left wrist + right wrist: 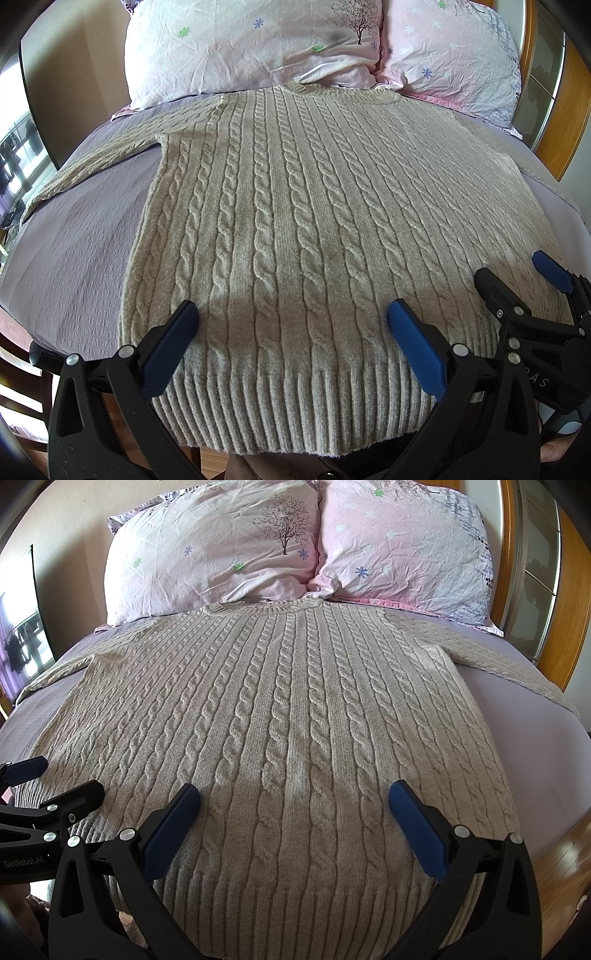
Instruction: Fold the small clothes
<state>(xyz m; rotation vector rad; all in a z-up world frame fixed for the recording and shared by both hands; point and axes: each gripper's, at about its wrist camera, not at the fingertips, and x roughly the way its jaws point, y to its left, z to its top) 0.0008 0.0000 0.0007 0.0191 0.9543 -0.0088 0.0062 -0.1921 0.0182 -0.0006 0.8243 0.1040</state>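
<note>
A beige cable-knit sweater (295, 206) lies flat on the bed, collar toward the pillows, ribbed hem at the near edge; it also shows in the right wrist view (280, 716). Its left sleeve (96, 162) and right sleeve (517, 664) spread out sideways. My left gripper (291, 314) is open just above the hem's left part, holding nothing. My right gripper (293, 797) is open above the hem's right part, holding nothing. The right gripper (517, 273) also shows in the left wrist view, and the left gripper (62, 775) in the right wrist view.
The bed has a mauve sheet (74, 258). Two pink flowered pillows (207, 550) (406, 546) lean at the head. A wooden headboard or frame (565, 627) stands at the right. A window (18, 158) is at the far left.
</note>
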